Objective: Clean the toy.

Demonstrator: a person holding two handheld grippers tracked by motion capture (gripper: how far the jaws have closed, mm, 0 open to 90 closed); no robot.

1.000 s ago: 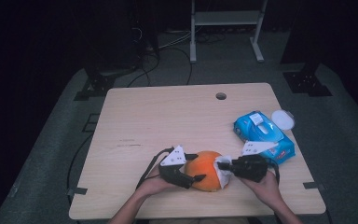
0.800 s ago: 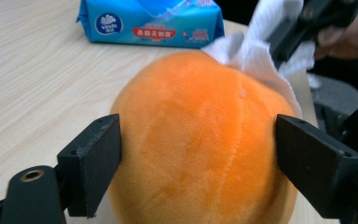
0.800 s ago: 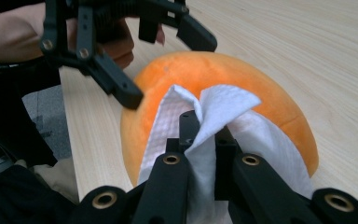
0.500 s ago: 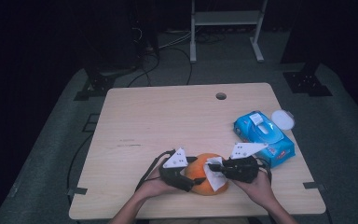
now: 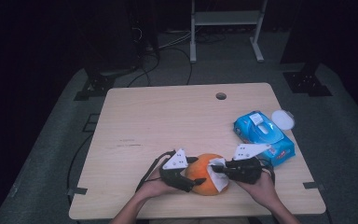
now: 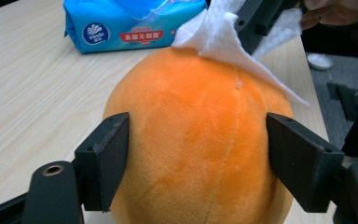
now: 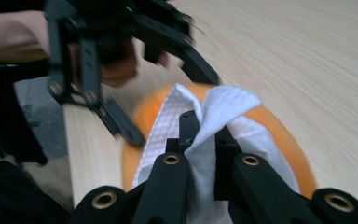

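Observation:
An orange plush ball (image 5: 200,181) (image 6: 196,140) rests near the table's front edge. My left gripper (image 5: 196,171) (image 6: 198,158) has a jaw on each side of it. Those jaws have just been closing, and their pads now press into the plush. My right gripper (image 5: 214,169) (image 7: 204,126) is shut on a crumpled white wipe (image 5: 220,179) (image 7: 214,109) and holds it against the ball's right upper side. In the left gripper view the wipe (image 6: 219,37) drapes over the top of the ball below the right gripper (image 6: 256,18).
A blue pack of wipes (image 5: 263,137) (image 6: 130,23) lies to the right of the ball, with a round white lid (image 5: 283,119) beyond it at the table's edge. The wooden table (image 5: 168,121) has a small hole (image 5: 221,96) at the back.
My right gripper has shifted a little to the left with the wipe, further onto the ball. The left hand has stayed in place at the ball.

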